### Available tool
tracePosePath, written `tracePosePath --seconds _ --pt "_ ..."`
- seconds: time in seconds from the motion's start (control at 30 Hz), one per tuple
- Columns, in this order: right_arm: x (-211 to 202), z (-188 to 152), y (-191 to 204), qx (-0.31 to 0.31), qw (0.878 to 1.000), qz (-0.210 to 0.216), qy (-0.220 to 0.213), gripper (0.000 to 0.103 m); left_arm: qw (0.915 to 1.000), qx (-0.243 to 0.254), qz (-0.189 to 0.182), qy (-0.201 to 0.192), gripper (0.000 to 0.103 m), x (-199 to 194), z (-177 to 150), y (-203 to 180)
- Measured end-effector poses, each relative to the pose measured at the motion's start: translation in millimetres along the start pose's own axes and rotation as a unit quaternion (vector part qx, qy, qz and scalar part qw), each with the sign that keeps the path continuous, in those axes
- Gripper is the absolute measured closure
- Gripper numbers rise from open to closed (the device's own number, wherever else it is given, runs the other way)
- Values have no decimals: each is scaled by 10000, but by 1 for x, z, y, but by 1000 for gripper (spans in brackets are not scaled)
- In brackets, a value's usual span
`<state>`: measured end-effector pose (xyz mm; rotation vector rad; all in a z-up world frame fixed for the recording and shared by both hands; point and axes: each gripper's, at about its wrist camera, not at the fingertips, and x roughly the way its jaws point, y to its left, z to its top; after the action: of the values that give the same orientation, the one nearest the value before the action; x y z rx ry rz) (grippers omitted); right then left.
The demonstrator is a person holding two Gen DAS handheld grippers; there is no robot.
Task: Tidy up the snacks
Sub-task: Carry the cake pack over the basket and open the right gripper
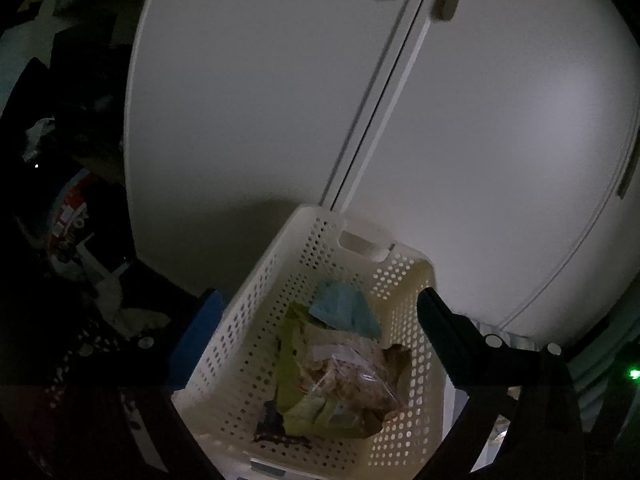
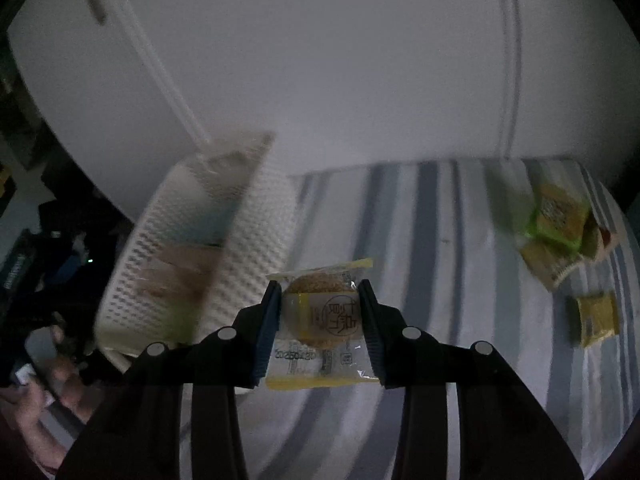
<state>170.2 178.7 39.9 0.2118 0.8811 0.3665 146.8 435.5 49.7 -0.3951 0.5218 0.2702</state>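
Between my right tongs (image 2: 320,304) sits a wrapped round biscuit (image 2: 320,316), pinched above the striped bed (image 2: 460,280). My left tongs (image 1: 320,312) gape wide over the white basket (image 1: 256,320), where snack packets (image 1: 340,380) lie.

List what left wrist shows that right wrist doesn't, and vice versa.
Left wrist only: the basket's inside, holding a blue packet, a green packet and a clear bag of brown snacks; the open left gripper above it.

Right wrist only: the right gripper shut on a wrapped round biscuit, the striped sheet, loose yellow-green packets, a hand at lower left.

Both: the white perforated basket and white cabinet doors behind.
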Motion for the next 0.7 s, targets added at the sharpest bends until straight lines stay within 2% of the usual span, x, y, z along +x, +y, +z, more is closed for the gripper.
tracePosePath --seconds 0.3,0.6,0.7 --pt "-4 10 66 -426 9962 742 -136 64 9996 -94 109 -243 4 -13 8 10" --pt "23 6 105 -624 9928 1025 67 62 9989 -192 185 -394 4 -21 15 18" --pt "29 3 109 -594 9924 1072 131 55 9988 -246 181 -392 4 -21 17 21"
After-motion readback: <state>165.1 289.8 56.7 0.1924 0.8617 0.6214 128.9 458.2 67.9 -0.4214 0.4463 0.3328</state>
